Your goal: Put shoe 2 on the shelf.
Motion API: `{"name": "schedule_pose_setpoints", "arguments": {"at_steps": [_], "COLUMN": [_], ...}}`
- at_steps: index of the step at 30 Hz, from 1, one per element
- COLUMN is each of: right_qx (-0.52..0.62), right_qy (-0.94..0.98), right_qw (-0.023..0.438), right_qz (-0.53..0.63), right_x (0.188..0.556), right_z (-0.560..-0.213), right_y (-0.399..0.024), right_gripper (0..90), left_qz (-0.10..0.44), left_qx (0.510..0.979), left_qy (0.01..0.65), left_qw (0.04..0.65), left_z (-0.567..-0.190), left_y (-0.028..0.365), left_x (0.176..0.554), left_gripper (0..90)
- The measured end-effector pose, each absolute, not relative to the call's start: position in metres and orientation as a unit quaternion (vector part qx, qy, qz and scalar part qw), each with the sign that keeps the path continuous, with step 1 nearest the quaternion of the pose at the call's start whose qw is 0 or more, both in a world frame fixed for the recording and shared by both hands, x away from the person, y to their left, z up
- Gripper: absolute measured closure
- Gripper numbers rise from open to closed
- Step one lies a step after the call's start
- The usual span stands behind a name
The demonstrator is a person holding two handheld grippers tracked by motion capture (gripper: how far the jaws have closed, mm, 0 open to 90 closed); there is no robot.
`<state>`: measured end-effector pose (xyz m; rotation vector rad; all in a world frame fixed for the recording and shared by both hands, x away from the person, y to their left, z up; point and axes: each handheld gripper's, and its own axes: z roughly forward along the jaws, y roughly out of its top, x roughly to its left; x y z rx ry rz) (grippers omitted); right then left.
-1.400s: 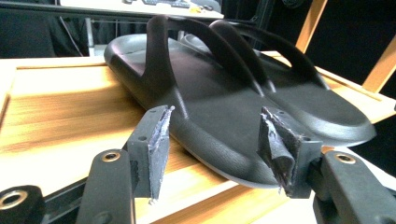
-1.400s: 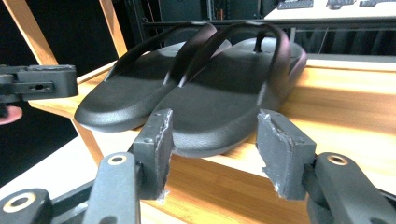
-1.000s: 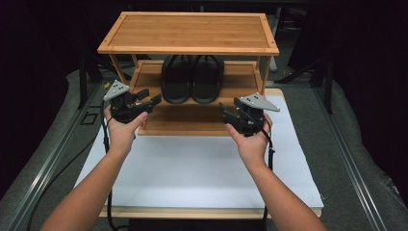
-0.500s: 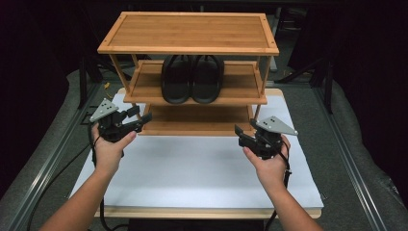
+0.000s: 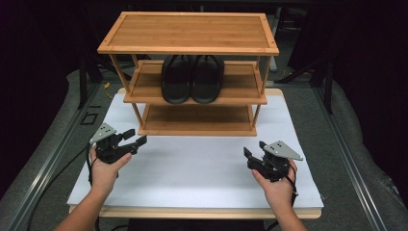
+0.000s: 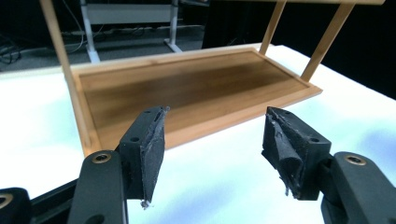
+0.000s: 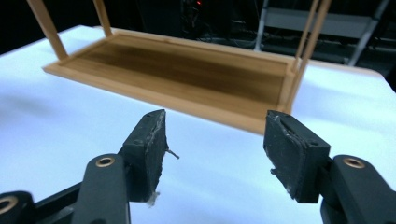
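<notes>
A three-shelf bamboo rack [image 5: 187,33] stands at the back of the white table top [image 5: 192,178]. A pair of black sandals [image 5: 192,79] lies on its middle shelf. My left gripper [image 5: 135,136] hovers low at the rack's front left corner, apart from it. Its jaws have just been opening and nothing is between them. My right gripper [image 5: 255,149] hangs in front of the rack's right end, its jaws likewise just opened wide around nothing. The left gripper [image 6: 215,140] and the right gripper [image 7: 215,140] each face the bare bottom shelf [image 6: 187,88] [image 7: 187,65].
The wooden front edge of the table [image 5: 192,212] runs just behind my hands. Metal rails [image 5: 53,154] line the grey floor on both sides. Cables trail from each gripper toward the near edge.
Both hands have drawn back from the rack's lower shelves toward the near edge, spreading apart and sinking closer to the white surface. Both pairs of jaws stand a little wider.
</notes>
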<state>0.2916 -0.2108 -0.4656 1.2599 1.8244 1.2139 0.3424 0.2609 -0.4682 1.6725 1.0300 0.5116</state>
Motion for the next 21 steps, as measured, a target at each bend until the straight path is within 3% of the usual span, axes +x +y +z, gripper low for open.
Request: {"name": "schedule_pose_setpoints", "arguments": {"at_steps": [7,21], "right_qx": [0.493,0.51], "right_qy": [0.68,0.694], "right_qw": [0.305,0.283], "right_qz": [0.449,0.421], "right_x": [0.293,0.3], "right_z": [-0.486,-0.516], "right_y": [-0.222,-0.224], "right_gripper": [39.3,39.8], "left_qz": [0.245,0.207], "left_qx": [0.698,0.719], "left_qy": [0.437,0.46], "left_qw": [0.512,0.479], "left_z": [-0.492,-0.524], "left_y": [0.269,0.275], "left_x": [0.342,0.347], "left_gripper": [38.9,38.9]}}
